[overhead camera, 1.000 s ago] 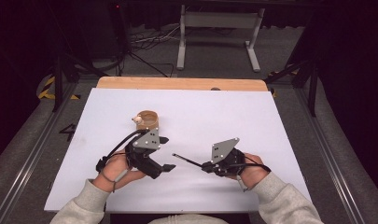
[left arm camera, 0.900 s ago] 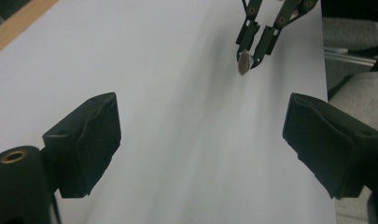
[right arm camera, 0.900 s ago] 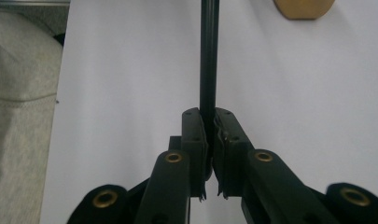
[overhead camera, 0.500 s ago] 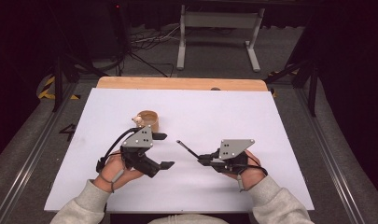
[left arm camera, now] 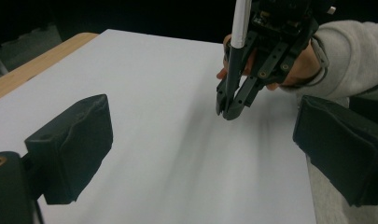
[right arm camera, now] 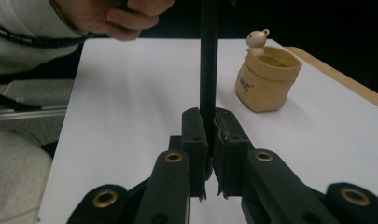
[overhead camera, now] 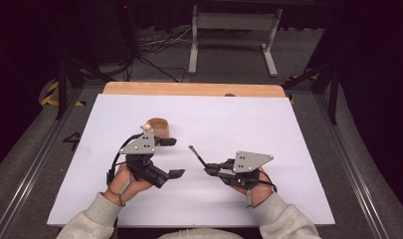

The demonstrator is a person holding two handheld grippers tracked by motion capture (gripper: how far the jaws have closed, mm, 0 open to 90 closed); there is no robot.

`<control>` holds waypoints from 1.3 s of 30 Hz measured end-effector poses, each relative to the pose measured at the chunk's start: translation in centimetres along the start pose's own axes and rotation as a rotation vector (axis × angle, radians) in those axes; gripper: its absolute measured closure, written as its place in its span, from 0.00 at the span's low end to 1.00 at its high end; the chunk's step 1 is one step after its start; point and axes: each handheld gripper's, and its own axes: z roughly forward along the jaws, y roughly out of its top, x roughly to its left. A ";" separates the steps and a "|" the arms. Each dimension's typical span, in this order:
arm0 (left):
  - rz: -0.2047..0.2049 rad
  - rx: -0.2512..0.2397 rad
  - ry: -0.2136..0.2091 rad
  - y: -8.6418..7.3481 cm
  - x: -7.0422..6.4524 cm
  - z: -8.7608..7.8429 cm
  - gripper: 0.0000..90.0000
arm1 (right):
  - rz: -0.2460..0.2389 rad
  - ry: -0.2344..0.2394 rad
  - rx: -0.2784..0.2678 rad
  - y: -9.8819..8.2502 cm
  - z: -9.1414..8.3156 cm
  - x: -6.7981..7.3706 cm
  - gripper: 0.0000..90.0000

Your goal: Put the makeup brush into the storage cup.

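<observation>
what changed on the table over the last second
The left gripper has just been opening its fingers, with nothing between them, after apparently letting go of the thin black pen. The right gripper has tipped the pen's free end further from the left gripper, toward the table's far side. The right gripper's clamp on the pen and the tan sack-shaped pot with a small figure are unchanged.

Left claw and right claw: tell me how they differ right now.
The left claw stands wide open with nothing between its jaws, which have just been opening; the right claw is shut on a thin black pen. The left claw sits beside the tan pot; the right claw lies farther from it. Both hover over the white table.
</observation>
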 end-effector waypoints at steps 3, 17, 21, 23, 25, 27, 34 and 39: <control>-0.011 -0.015 0.000 -0.1 0.0 0.0 0.06 | 0.011 -0.001 -0.031 -0.1 0.2 0.2 0.93; -0.001 -0.099 -0.012 0.2 -0.5 0.2 0.08 | 0.034 0.004 -0.122 -0.8 1.1 1.0 0.93; -0.008 -0.130 -0.017 0.3 -0.7 0.4 0.08 | 0.042 0.002 -0.121 -0.9 1.2 0.9 0.93; 0.001 -0.142 -0.014 0.5 -0.8 0.5 0.08 | 0.053 0.004 -0.125 -1.0 1.3 0.9 0.93; -0.004 -0.148 -0.011 0.6 -1.0 0.7 0.08 | 0.057 0.002 -0.127 -1.1 1.3 0.8 0.93; -0.002 -0.145 -0.011 0.8 -1.1 1.0 0.09 | 0.065 0.005 -0.127 -1.2 1.3 0.8 0.93; -0.005 -0.159 -0.017 1.1 -1.3 1.8 0.13 | 0.077 0.000 -0.127 -1.3 1.4 0.7 0.93; 0.009 -0.154 0.002 1.2 -1.6 2.4 0.22 | 0.081 -0.001 -0.123 -1.5 1.6 0.7 0.93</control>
